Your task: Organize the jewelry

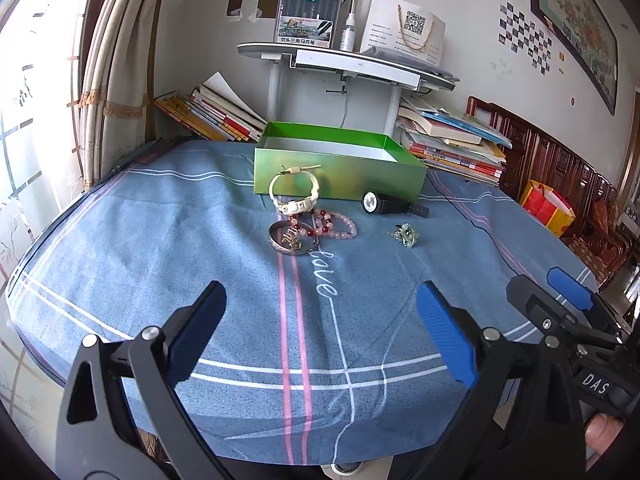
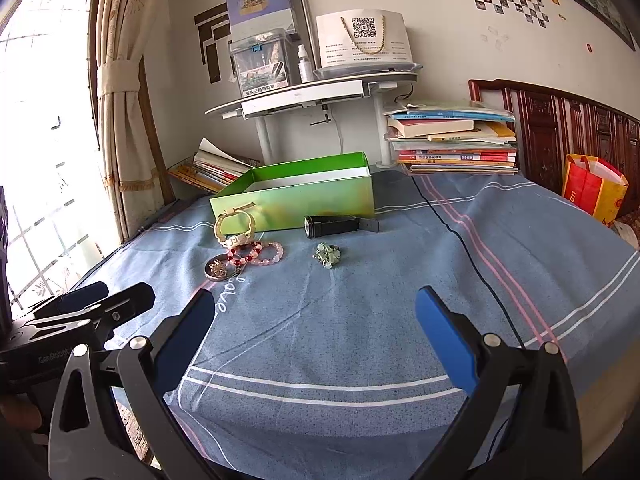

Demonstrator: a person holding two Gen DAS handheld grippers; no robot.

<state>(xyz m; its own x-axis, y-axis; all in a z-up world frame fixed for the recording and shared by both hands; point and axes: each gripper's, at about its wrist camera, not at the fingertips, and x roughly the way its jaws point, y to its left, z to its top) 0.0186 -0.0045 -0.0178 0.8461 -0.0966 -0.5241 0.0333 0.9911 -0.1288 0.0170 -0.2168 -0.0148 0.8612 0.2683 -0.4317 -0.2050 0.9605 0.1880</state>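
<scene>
Left wrist view, blue striped cloth (image 1: pixel 160 240), curtained window (image 1: pixel 40 80), both grippers (image 1: pixel 320 332) (image 2: pixel 316 336) wide.

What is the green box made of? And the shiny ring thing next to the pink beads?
The green box looks like glossy cardboard: thin, straight walls, white inside, soft sheen. The bangle looks like polished silver-coloured metal, because it glints, though coated plastic is possible.
</scene>
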